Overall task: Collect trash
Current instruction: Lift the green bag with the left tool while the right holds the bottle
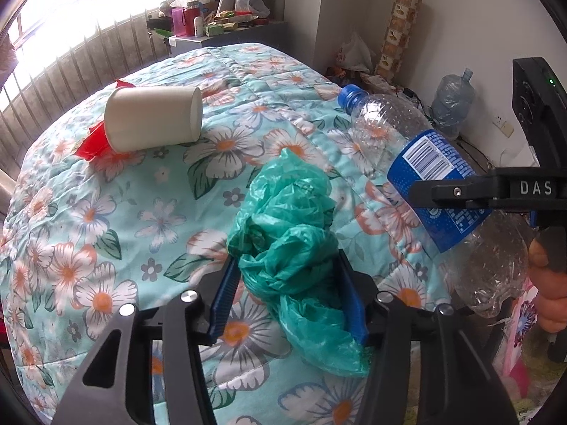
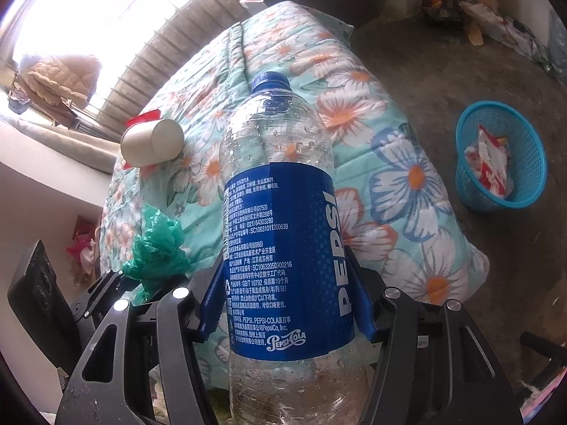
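My left gripper [image 1: 287, 269] is shut on a crumpled green plastic bag [image 1: 290, 233], held just above the floral bedspread [image 1: 149, 212]. My right gripper [image 2: 283, 262] is shut on an empty Pepsi bottle [image 2: 283, 233] with a blue label and cap, held over the bed's edge. The bottle also shows in the left wrist view [image 1: 418, 163], with the right gripper [image 1: 460, 194] clamped across its label. A white paper cup [image 1: 156, 120] lies on its side on the bed, on a red wrapper [image 1: 94, 141]. The cup [image 2: 152, 141] and green bag [image 2: 156, 251] also show in the right wrist view.
A blue plastic basket [image 2: 503, 159] with wrappers inside stands on the floor right of the bed. A cluttered table [image 1: 212, 24] stands beyond the bed by the window. A large water jug [image 1: 450, 99] and bags sit against the wall.
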`<state>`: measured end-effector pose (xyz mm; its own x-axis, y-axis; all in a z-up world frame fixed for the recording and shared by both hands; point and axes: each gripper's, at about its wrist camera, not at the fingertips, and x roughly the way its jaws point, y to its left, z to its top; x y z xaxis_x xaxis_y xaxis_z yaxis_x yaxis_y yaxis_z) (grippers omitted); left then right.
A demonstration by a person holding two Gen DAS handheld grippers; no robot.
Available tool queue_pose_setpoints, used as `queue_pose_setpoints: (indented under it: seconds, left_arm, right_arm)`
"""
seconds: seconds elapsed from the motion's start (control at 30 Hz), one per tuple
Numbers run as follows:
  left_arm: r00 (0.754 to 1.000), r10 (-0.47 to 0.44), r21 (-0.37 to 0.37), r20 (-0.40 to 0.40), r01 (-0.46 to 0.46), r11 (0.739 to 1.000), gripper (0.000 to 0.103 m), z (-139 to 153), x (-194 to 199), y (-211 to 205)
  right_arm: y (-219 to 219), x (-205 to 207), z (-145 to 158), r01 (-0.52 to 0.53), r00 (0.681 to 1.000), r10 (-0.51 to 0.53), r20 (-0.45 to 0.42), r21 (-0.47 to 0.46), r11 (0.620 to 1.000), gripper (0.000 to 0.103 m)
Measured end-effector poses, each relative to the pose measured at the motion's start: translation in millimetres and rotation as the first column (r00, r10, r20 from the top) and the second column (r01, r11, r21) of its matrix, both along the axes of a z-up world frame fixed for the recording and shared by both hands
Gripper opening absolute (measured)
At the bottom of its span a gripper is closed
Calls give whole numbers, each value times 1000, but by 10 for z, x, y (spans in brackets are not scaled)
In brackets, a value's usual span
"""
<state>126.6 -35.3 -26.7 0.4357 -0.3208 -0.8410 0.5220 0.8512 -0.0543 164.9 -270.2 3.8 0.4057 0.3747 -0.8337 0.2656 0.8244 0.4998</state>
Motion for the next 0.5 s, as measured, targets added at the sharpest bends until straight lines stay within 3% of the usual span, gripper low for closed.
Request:
queue_pose_setpoints:
  seconds: [0.5]
  left_arm:
    - [999,15,-9,50,-15,1000,51,143,-104,111]
  right_arm:
    - [93,-36,143,-18,999,18,41,-1,1000,56]
